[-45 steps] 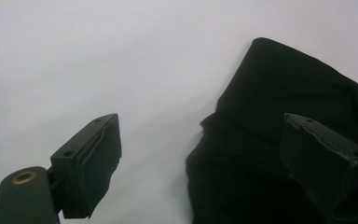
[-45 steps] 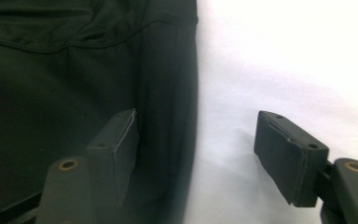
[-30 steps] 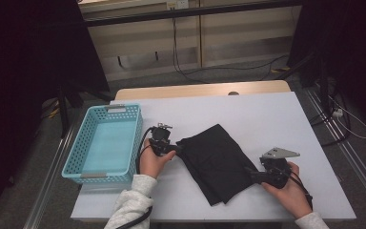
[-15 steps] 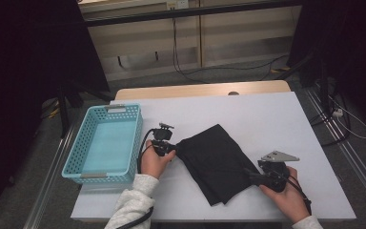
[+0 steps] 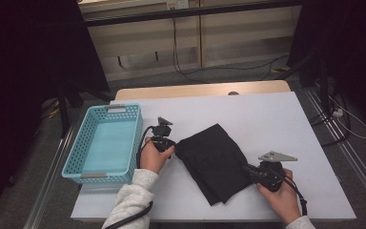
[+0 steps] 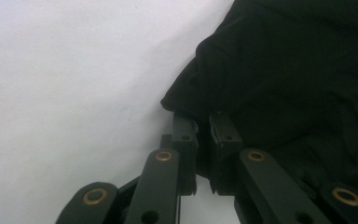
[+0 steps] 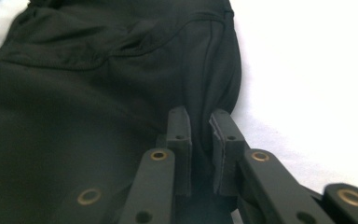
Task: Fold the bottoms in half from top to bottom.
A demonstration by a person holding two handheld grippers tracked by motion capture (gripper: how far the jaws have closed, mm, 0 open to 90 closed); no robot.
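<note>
High view: a folded black cloth lies on the white table, a little below the centre of the frame. The left gripper meets the cloth's left edge; the right gripper meets its lower right edge. Each is held by a hand, the left hand coming out of a pale sleeve. A light blue basket stands at the left of the frame, just beside the left hand and apart from the cloth.

Left gripper view: the jaws have just been closing and now stand nearly together, pinching a fold of the cloth at its edge (white table fills the left half).

Right gripper view: the jaws have likewise just been closing and now pinch the cloth near its rounded edge, with the table at right.
</note>
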